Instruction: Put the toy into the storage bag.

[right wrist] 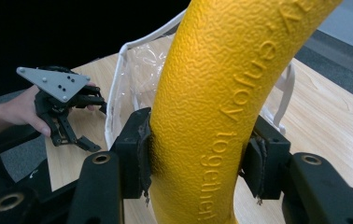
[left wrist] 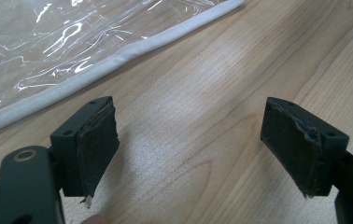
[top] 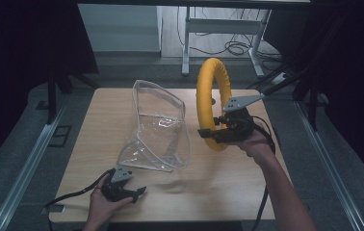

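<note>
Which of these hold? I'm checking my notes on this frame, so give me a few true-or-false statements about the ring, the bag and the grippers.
1. The right gripper clamps the yellow ring. True.
2. The ring lies flat on the table. False: it stands upright, held up by its lower part.
3. The left gripper holds the clear bag. False: its jaws are open over bare wood, with the bag's white edge beside them.
4. The bag stands on the table, left of the ring in the high view. True.
</note>
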A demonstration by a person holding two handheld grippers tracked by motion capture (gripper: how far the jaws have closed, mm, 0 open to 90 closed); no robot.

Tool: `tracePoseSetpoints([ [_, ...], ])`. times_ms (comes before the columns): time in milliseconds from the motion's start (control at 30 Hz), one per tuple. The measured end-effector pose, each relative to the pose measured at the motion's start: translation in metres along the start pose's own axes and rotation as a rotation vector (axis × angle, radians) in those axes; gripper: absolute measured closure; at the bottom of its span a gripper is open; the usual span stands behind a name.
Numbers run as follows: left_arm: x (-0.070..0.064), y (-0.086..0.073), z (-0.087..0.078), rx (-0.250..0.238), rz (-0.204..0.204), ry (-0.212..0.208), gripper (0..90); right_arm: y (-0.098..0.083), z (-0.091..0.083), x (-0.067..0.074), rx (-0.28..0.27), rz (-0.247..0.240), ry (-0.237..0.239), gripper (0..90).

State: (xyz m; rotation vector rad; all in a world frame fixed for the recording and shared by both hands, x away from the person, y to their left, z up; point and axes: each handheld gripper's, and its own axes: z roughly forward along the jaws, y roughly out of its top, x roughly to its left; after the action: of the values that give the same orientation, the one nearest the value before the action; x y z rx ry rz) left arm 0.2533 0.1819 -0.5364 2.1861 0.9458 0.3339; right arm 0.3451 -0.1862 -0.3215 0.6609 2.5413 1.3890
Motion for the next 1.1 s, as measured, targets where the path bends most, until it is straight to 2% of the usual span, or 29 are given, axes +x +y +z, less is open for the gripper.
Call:
tracePoseSetpoints([
  [667, 0.000, 0.000, 0.000, 0.001, 0.001, 0.000, 18.8, 0.015, 0.000, 0.011, -0.043, -0.023, 0.023, 49.5],
  [1100, 0.000, 0.000, 0.000, 0.005, 0.001, -0.002, 18.8, 0.030, -0.002, 0.024, -0.075, -0.066, 0.055, 49.4],
])
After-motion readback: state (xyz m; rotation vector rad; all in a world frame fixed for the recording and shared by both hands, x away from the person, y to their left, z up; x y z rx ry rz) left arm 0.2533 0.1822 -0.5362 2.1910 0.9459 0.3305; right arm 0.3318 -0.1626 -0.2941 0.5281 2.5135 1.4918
